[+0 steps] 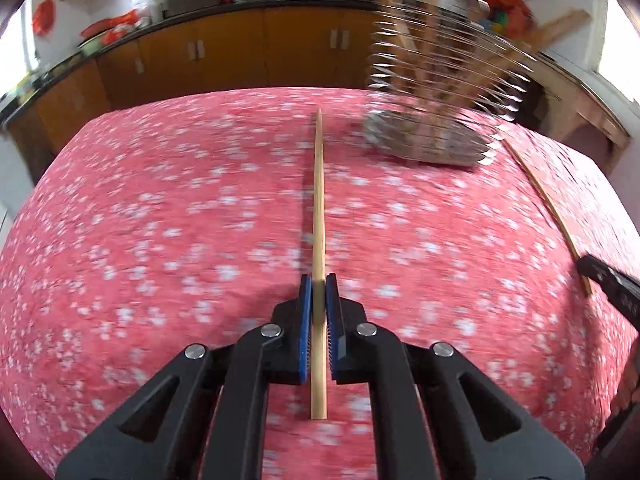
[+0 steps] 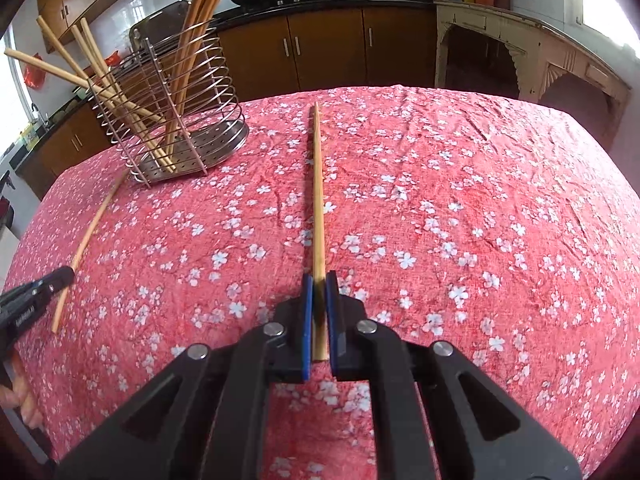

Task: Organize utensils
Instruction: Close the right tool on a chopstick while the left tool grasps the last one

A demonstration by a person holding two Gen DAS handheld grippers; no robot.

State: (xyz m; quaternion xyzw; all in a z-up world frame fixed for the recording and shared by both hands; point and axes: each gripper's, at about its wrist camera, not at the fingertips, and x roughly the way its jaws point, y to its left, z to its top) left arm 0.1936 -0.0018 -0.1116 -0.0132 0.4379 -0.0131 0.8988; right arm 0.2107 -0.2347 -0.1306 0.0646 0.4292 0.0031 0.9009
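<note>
Wooden chopsticks (image 1: 319, 208) (image 2: 318, 200) are pinched lengthwise in both grippers (image 1: 319, 284) (image 2: 319, 280), w/ the wire holder (image 2: 172, 112) nearer the left one, up & to its right.

Ahead and to the right of the left hand-held gripper (image 1: 319, 280), the wire utensil holder (image 1: 436, 92) is smeared by motion blur, as is the tablecloth (image 1: 160, 220). The other hand-held gripper (image 1: 612, 284) is cut off by the right edge, hiding its fingertips.
</note>
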